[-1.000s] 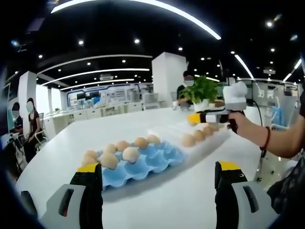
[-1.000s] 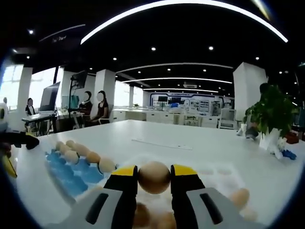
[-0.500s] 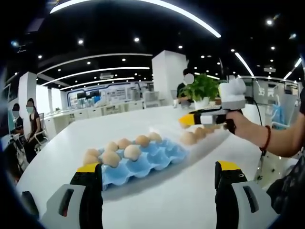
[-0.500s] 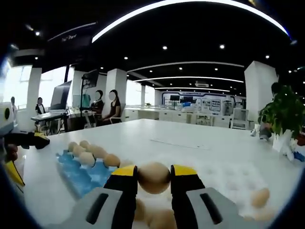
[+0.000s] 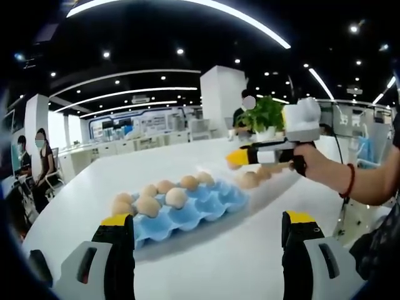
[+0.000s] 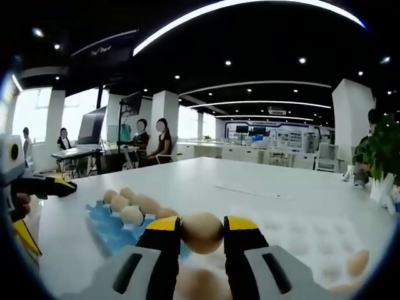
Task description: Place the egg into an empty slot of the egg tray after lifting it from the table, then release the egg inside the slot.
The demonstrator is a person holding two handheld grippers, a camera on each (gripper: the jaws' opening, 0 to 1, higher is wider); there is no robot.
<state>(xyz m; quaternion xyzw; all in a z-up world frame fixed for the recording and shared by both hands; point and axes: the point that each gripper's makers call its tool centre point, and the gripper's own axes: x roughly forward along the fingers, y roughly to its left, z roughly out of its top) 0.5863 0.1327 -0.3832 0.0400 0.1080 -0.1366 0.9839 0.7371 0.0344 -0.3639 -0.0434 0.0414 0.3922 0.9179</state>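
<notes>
With our right tongs [image 6: 202,232] clamped on the egg [image 6: 202,232] and left tongs [image 5: 209,228] apart, we next need, probably, an empty slot in the blue tray [image 6: 107,226].

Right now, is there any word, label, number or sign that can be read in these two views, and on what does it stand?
Dark ceiling panel, right gripper view: pale lettering, too blurred to read.
Far wall displays: too small to read.
Blue egg tray, eggs and both grippers: no text visible.
</notes>
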